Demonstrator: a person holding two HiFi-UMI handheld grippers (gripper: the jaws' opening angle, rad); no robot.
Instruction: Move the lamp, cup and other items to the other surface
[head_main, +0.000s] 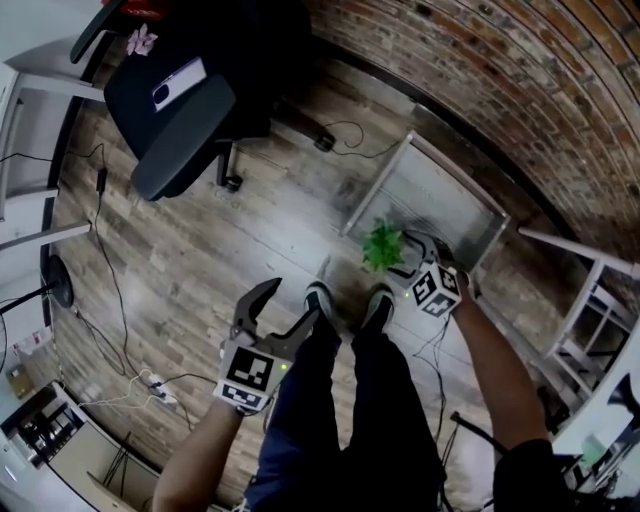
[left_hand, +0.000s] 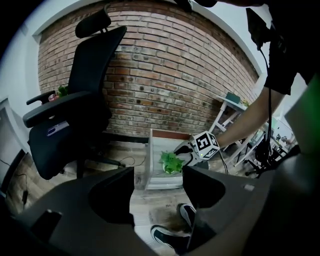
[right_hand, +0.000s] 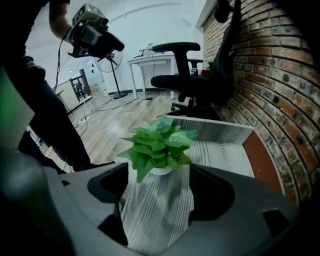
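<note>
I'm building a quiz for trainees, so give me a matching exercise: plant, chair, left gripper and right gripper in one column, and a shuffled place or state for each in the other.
1. plant
2. chair
3. left gripper
4. right gripper

A. open and empty, over the floor
B. black, by the brick wall
C. open, jaws at the plant
D. green, on the low table

Pairs: 1-D, 2-B, 3-A, 4-C
</note>
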